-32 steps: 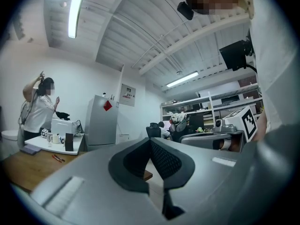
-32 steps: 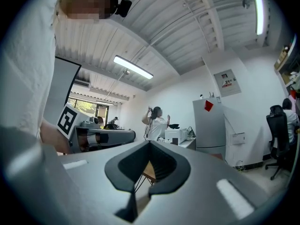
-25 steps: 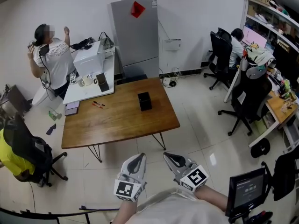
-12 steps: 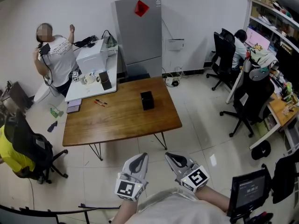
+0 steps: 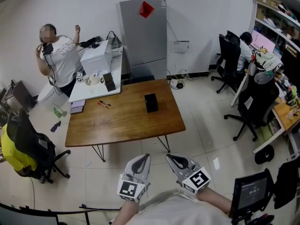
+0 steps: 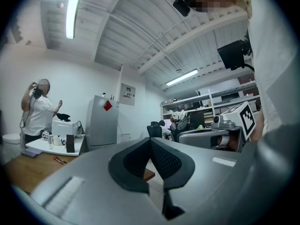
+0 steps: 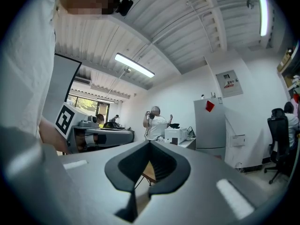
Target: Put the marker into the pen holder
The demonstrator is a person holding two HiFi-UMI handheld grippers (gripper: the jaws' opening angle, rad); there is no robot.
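A black pen holder [image 5: 151, 102] stands on the wooden table [image 5: 126, 121], right of its middle. A red marker [image 5: 104, 104] lies near the table's far left corner, and it also shows small in the left gripper view [image 6: 59, 160]. Both grippers hover close to my body, well short of the table's near edge. My left gripper [image 5: 142, 158] is shut with nothing in it, its pads meeting [image 6: 151, 142]. My right gripper [image 5: 173, 158] is likewise shut and empty [image 7: 149, 146]. Neither touches anything.
A white side table [image 5: 89, 90] with a white box, mugs and a black block adjoins the far left corner. A grey fridge [image 5: 145, 34] stands behind. One person [image 5: 58, 57] stands at the back left. Office chairs [image 5: 255, 102] and desks fill the right; a black chair [image 5: 30, 149] is at the left.
The head view has shifted, so the table and fridge sit slightly further right and lower in the picture. Both grippers keep their places and stay shut. The standing person raised an arm.
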